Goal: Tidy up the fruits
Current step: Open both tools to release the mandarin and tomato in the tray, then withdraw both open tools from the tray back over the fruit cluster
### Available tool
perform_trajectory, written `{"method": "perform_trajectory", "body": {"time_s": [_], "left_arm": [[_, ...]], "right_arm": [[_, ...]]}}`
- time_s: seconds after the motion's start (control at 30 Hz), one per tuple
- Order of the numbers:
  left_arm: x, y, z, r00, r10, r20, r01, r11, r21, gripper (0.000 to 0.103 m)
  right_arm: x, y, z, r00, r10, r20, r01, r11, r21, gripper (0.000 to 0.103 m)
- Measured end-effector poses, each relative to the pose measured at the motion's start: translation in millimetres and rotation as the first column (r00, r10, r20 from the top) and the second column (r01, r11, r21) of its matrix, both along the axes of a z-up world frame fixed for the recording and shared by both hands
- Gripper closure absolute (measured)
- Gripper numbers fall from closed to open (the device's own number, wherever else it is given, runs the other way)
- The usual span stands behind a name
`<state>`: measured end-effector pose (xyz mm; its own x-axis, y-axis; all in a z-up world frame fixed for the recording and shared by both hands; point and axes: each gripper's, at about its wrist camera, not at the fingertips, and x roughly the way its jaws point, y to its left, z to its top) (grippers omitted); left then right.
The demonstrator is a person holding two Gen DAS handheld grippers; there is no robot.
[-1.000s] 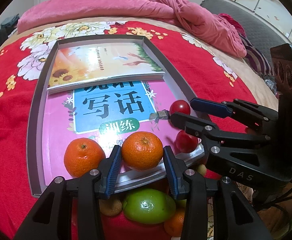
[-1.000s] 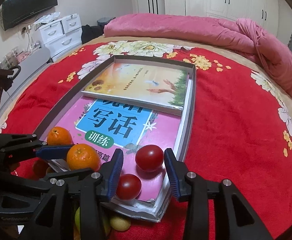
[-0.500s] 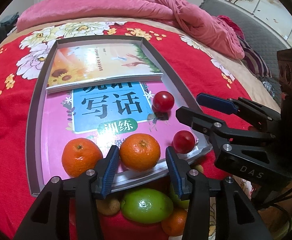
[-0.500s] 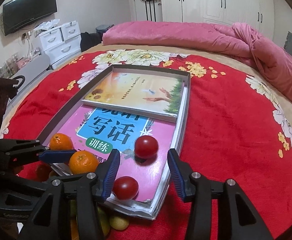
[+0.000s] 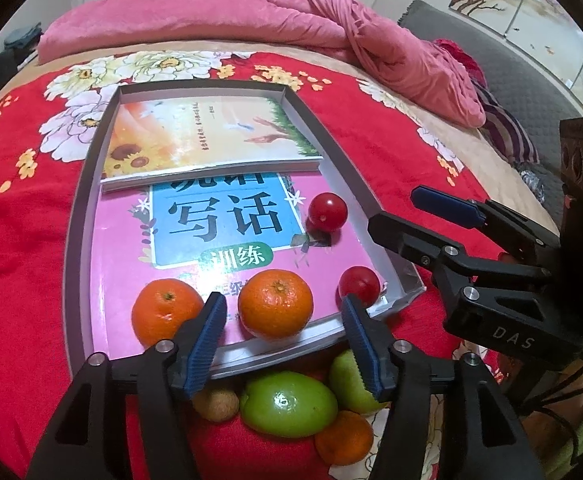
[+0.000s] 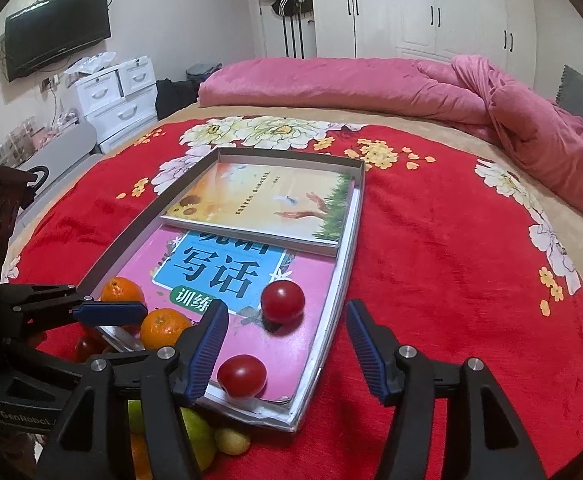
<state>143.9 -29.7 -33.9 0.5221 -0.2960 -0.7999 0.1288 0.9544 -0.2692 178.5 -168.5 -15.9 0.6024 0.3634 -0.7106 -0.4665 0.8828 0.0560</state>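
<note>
Both my claws have just been opening. Left claw spread, its orange freed, resting just ahead in the tray. Right claw spread; its tomato lies loose ahead. Both drops done; more fruit waits below the tray's near edge.

- bed – red floral blanket, pink duvet bunched at far side
- white wardrobes behind
- wall TV, white drawers – left
</note>
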Motion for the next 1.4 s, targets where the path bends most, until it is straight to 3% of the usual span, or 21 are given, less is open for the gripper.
{"method": "perform_trajectory", "body": {"time_s": [0.37,0.83,1.4], "left_arm": [[-7,13,21,0.998,0.032,0.052,-0.032,0.999,-0.002,0.030],[-9,32,32,0.994,0.087,0.061,-0.086,0.996,-0.022,0.023],[-20,62,42,0.984,0.160,0.077,-0.159,0.987,-0.023,0.023]], "right_arm": [[-1,-7,7,0.999,-0.028,0.031,0.027,1.000,0.015,0.033],[-6,-15,21,0.994,-0.051,0.097,0.044,0.996,0.077,0.019],[-19,-19,33,0.989,-0.052,0.138,0.033,0.990,0.138,0.010]]}}
